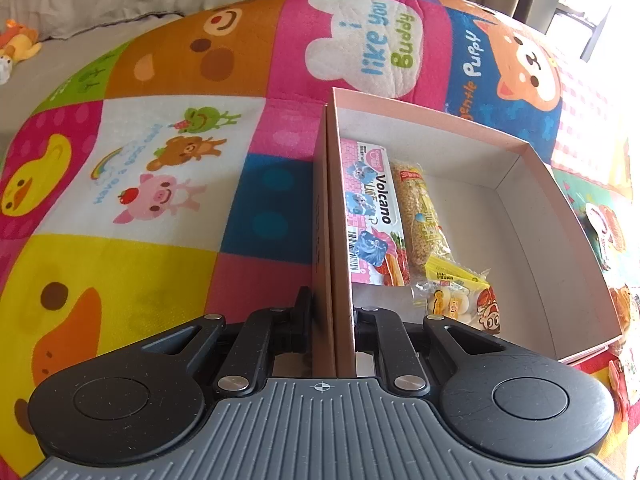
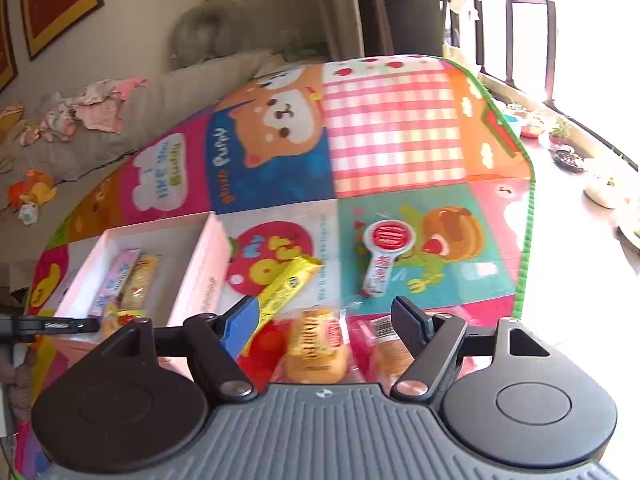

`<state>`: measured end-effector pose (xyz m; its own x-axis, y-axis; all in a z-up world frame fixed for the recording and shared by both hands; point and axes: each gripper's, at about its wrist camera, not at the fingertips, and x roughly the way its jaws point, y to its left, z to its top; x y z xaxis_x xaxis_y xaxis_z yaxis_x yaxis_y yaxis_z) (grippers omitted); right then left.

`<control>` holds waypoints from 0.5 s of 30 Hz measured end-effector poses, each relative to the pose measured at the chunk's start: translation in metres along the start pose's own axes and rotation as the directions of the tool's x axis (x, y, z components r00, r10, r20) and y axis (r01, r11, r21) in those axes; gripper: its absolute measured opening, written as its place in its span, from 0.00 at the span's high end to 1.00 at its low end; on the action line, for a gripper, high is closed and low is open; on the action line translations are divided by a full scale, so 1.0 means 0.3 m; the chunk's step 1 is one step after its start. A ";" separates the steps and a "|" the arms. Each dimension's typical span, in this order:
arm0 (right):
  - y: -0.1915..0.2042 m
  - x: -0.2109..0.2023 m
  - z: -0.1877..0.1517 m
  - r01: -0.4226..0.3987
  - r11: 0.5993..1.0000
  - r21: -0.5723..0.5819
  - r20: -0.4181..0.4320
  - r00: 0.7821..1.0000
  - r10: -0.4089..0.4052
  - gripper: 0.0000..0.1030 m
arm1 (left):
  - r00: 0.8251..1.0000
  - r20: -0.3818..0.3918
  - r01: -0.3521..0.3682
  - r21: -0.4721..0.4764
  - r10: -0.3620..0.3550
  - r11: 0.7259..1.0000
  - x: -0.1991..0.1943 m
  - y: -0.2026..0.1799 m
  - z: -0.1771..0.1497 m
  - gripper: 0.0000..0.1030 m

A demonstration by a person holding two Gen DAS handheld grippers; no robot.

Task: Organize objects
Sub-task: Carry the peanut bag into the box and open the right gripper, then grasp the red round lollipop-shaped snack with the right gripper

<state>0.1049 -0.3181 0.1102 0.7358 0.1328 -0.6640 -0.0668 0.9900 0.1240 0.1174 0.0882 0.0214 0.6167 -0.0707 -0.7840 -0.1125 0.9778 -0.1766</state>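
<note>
My left gripper is shut on the left wall of a pink cardboard box that sits on the play mat. Inside lie a pink Volcano snack pack, a grain bar and a small yellow snack packet. In the right wrist view the box is at the left. My right gripper is open above loose snacks: a bun packet, a yellow bar and a pink packet. A red-and-white spoon-shaped packet lies further out.
The colourful cartoon play mat covers the floor. A grey sofa with clothes and soft toys stands behind it. Pots and bowls line the bright window ledge at the right. More snack packets lie right of the box.
</note>
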 end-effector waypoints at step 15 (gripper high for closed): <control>-0.066 0.706 0.227 0.192 0.981 -0.006 -0.266 0.946 -0.187 0.39 | 1.000 0.003 0.005 0.010 -0.005 1.000 0.002 0.003 -0.004 0.86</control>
<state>0.3079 -0.3128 0.0173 0.5294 -0.0470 -0.8471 0.0722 0.9973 -0.0102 0.1166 0.0888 0.0200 0.6199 -0.0745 -0.7811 -0.1020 0.9794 -0.1743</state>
